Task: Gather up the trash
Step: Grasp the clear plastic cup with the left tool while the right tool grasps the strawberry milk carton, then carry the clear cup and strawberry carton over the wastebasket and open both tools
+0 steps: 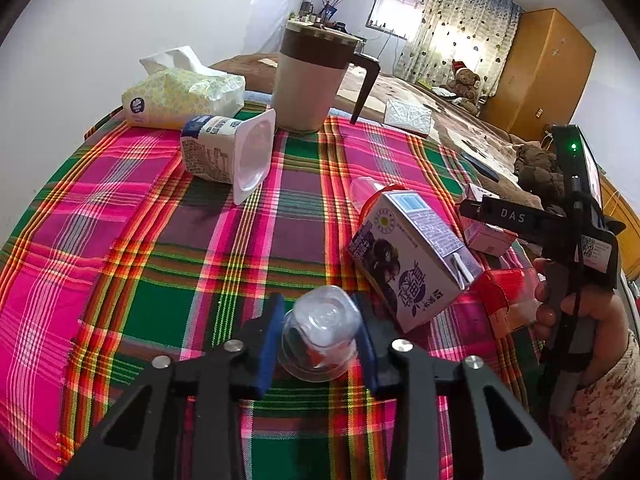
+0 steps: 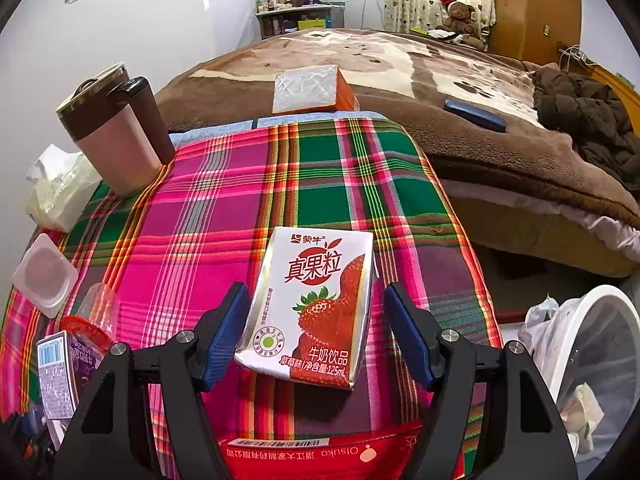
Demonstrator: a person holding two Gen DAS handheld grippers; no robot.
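Note:
On the plaid tablecloth (image 1: 132,248) my left gripper (image 1: 319,305) is shut on a small clear plastic cup (image 1: 320,332) that lies on its side, a blue pad pressing each side. A purple milk carton (image 1: 412,264) leans just right of it. An empty white yogurt pot (image 1: 228,152) lies tipped farther back. In the right wrist view my right gripper (image 2: 316,292) stands open around a strawberry milk carton (image 2: 316,308) lying flat on the cloth, with a small gap at each pad. A red wrapper (image 2: 320,456) lies under that gripper.
A lidded mug (image 1: 312,80) and a tissue pack (image 1: 180,92) stand at the table's far side. A white bin (image 2: 624,320) lined with a bag sits on the floor to the right. A bed (image 2: 400,80) with a tissue box (image 2: 312,92) lies beyond.

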